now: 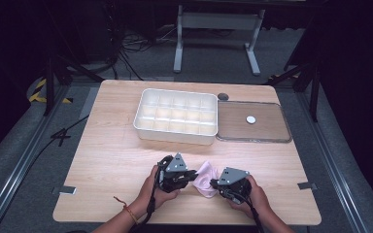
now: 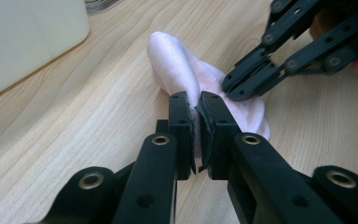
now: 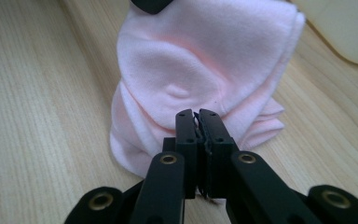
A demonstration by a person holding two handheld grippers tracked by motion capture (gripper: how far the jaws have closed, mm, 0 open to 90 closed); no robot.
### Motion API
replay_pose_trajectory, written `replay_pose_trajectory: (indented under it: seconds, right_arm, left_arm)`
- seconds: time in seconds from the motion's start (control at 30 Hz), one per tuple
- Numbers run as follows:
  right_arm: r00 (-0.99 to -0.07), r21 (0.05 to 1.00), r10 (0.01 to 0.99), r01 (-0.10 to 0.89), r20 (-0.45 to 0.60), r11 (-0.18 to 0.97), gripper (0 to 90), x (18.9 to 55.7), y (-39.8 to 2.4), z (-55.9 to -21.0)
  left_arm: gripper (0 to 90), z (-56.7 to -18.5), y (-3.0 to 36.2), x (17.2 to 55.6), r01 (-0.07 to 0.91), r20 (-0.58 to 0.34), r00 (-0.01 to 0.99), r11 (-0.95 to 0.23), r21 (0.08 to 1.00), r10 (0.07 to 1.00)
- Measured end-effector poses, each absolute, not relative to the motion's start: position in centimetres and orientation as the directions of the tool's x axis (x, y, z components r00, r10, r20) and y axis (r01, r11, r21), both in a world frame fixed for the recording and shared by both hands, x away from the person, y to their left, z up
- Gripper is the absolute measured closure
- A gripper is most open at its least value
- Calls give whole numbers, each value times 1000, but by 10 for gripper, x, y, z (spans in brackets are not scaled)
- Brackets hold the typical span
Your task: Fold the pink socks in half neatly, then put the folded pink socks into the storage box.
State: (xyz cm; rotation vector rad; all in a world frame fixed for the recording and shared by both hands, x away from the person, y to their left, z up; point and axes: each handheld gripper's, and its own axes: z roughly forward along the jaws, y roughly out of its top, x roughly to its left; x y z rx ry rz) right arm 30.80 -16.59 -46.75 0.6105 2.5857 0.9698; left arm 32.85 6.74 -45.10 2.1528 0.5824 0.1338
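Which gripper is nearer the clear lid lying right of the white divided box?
The right gripper. It sits near the table's front edge, closer to the clear lid behind it. The left gripper is further left, across the pink cloth that both are pinching.

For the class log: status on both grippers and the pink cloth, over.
Left gripper shut on pink cloth. Right gripper shut on it too. Cloth bunched on table, short of white tray. Nothing in the way.

Soft matt pink fleece cloth [image 3: 200, 60] on smooth pale wood-grain table [image 1: 111, 155]; matt white plastic tray [image 1: 176, 115]
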Motion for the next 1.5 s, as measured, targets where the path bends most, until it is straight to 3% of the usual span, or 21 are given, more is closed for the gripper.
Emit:
replay_pose_trajectory:
  seconds: [0.33,1.23,1.3,1.5]
  right_arm:
    - [-856,688,501,289,-125,666,880,313,-165,-470]
    - [-846,689,515,293,-136,663,864,320,-164,-470]
    - [-849,688,508,284,-143,668,818,318,-165,-468]
    - [-828,727,542,284,-142,625,839,313,-180,-454]
  left_arm:
    - [833,-447,55,324,293,-46,908,-552,781,416]
    - [825,-449,59,330,298,-56,906,-538,789,420]
    - [825,-449,59,330,296,-47,905,-543,786,424]
    - [828,-452,61,331,308,-49,898,-546,779,438]
